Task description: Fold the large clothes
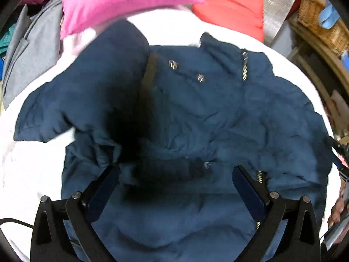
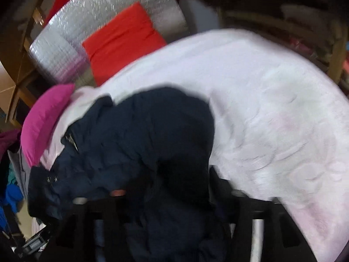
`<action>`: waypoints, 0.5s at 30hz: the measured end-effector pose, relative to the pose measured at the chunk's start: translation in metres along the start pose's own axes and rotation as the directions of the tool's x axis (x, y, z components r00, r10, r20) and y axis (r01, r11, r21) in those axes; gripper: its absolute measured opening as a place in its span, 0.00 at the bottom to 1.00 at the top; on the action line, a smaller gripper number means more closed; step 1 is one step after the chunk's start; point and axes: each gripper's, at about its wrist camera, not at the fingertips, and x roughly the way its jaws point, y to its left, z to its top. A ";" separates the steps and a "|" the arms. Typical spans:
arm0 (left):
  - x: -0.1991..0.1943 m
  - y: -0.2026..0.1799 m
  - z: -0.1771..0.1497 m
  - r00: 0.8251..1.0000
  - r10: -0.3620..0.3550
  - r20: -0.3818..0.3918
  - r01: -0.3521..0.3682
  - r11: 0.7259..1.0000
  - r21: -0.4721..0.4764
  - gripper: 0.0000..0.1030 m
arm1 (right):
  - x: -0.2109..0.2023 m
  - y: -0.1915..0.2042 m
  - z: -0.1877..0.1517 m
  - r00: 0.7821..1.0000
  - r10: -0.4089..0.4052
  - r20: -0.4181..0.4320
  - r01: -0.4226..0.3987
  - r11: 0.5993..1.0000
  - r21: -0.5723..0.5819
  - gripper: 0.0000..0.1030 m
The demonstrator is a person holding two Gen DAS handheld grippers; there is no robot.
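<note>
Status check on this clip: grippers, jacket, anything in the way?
Left gripper open, over the jacket. Right gripper: blurred, jacket fabric bunched between its fingers, grip unclear. Jacket rumpled on the white blanket. Pink pillow beyond the collar, apart.

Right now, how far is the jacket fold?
Done: navy jacket is spread on the white blanket, one sleeve already laid across its front. In hand: left gripper hovers open over the hem; the right's view is blurred, fabric bunched at it. Left: other sleeve, body fold.
</note>
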 end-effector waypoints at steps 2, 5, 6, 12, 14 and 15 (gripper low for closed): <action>-0.018 0.007 -0.004 0.999 -0.049 0.023 0.049 0.999 -0.019 1.00 | -0.027 0.008 0.002 0.993 -0.061 0.104 0.063 0.998 -0.016 0.76; -0.041 0.023 -0.009 0.993 -0.101 0.056 0.104 0.994 -0.045 1.00 | -0.063 0.026 0.000 0.970 -0.076 0.230 0.091 0.994 -0.055 0.76; -0.050 0.031 -0.011 0.992 -0.103 0.073 0.107 0.993 -0.055 1.00 | -0.073 0.035 -0.002 0.964 -0.049 0.263 0.070 0.995 -0.074 0.76; -0.087 0.096 -0.015 0.983 -0.083 0.164 0.114 0.976 -0.184 1.00 | -0.043 0.110 -0.021 0.981 0.168 0.094 -0.145 0.967 -0.211 0.73; -0.095 0.125 -0.018 0.982 -0.061 0.179 0.104 0.964 -0.245 1.00 | -0.018 0.139 -0.034 0.978 0.209 0.000 -0.204 0.953 -0.222 0.63; -0.097 0.140 -0.019 0.982 -0.046 0.183 0.097 0.955 -0.281 1.00 | -0.005 0.156 -0.043 0.976 0.213 -0.046 -0.218 0.946 -0.240 0.56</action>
